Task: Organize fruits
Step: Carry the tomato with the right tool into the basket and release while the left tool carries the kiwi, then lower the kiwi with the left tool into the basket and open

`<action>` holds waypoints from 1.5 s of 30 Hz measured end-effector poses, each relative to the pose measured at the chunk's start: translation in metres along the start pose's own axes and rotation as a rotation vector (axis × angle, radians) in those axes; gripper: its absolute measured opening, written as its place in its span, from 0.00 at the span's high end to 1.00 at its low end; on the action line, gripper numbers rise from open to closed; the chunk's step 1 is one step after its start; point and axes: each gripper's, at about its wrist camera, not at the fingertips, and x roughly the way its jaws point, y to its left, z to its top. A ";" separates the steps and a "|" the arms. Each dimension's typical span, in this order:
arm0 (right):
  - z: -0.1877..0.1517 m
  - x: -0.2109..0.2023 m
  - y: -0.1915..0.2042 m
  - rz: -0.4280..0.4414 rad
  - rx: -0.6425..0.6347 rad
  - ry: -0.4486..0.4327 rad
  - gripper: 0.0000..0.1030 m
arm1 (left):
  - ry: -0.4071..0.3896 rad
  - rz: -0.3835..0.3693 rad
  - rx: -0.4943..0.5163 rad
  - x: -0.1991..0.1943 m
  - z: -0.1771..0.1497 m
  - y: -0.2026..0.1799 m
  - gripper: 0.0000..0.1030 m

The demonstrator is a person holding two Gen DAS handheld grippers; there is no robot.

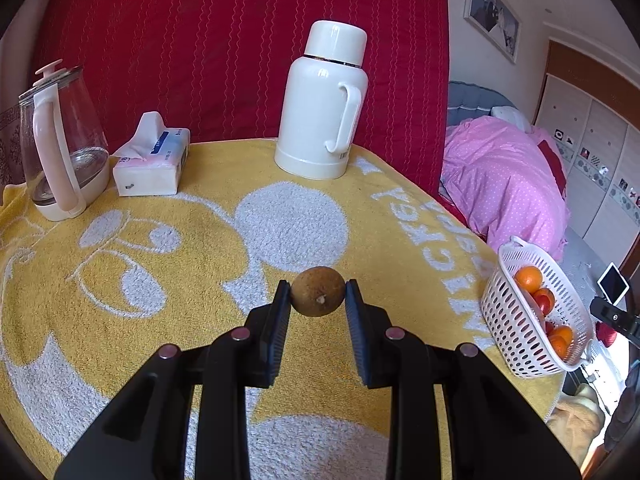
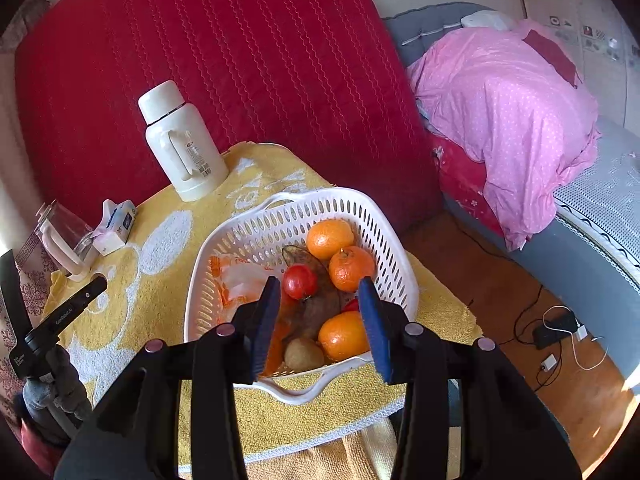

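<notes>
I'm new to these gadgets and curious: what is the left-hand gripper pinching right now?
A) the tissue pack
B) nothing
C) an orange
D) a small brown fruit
D: the left gripper has both its pads closed against a small brown fruit, held above the yellow towel; the oranges lie in the white basket.

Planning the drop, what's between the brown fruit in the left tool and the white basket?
Only bare yellow towel lies between the brown fruit and the white basket, seen in the left wrist view.
</notes>
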 end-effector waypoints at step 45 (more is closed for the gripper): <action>-0.008 -0.008 -0.057 0.010 -0.012 -0.072 0.52 | 0.017 -0.105 0.402 0.012 -0.022 -0.230 0.72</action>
